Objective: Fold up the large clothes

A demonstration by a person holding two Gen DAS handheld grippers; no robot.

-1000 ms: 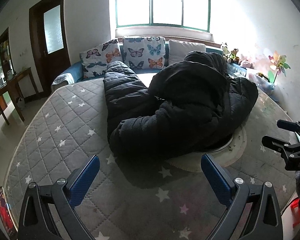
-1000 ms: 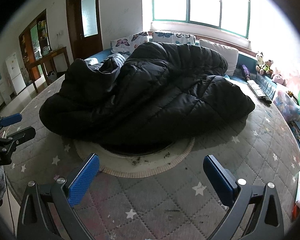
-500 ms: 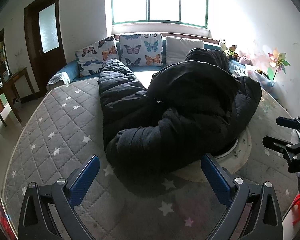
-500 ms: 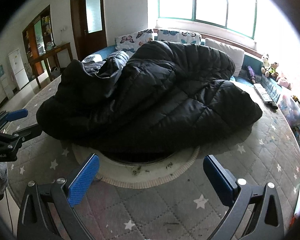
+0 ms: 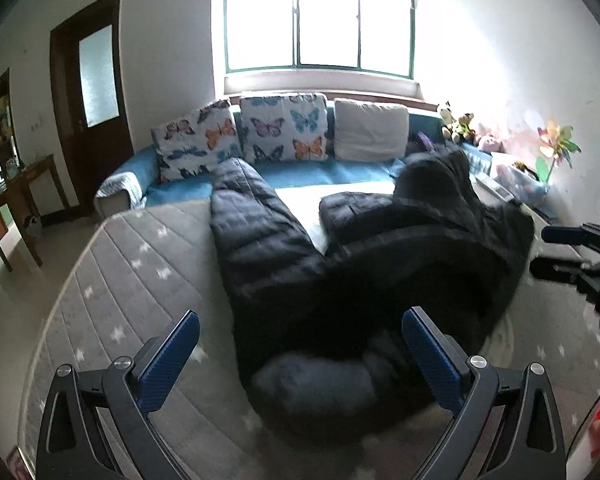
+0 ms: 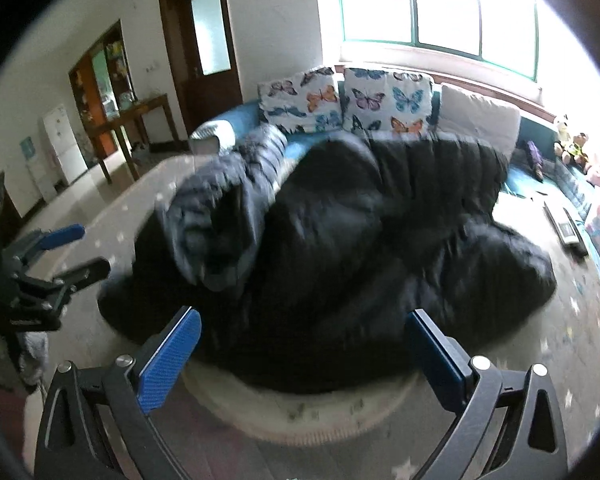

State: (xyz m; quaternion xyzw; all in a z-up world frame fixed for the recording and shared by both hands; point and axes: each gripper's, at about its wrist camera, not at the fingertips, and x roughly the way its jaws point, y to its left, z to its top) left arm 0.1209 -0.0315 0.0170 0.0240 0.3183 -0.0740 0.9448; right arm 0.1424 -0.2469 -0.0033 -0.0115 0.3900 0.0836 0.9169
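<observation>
Black puffer coat (image 5: 380, 280) lies crumpled in a heap on grey star-print mattress (image 5: 140, 272), partly over a round pale mat (image 6: 320, 412). One quilted section stretches twd blue sofa (image 5: 332, 172) w/ butterfly pillows (image 5: 282, 128). Left claw (image 5: 300, 360) wide, empty, just above coat's near edge. Right claw (image 6: 304, 356) also wide, nothing held, near coat's front edge. Both views blurred.

Before me: a grey star-quilted mattress (image 5: 140, 264). A black puffer coat (image 5: 380, 264) lies crumpled on it, partly over a round pale mat (image 6: 320, 412) also resting there.
</observation>
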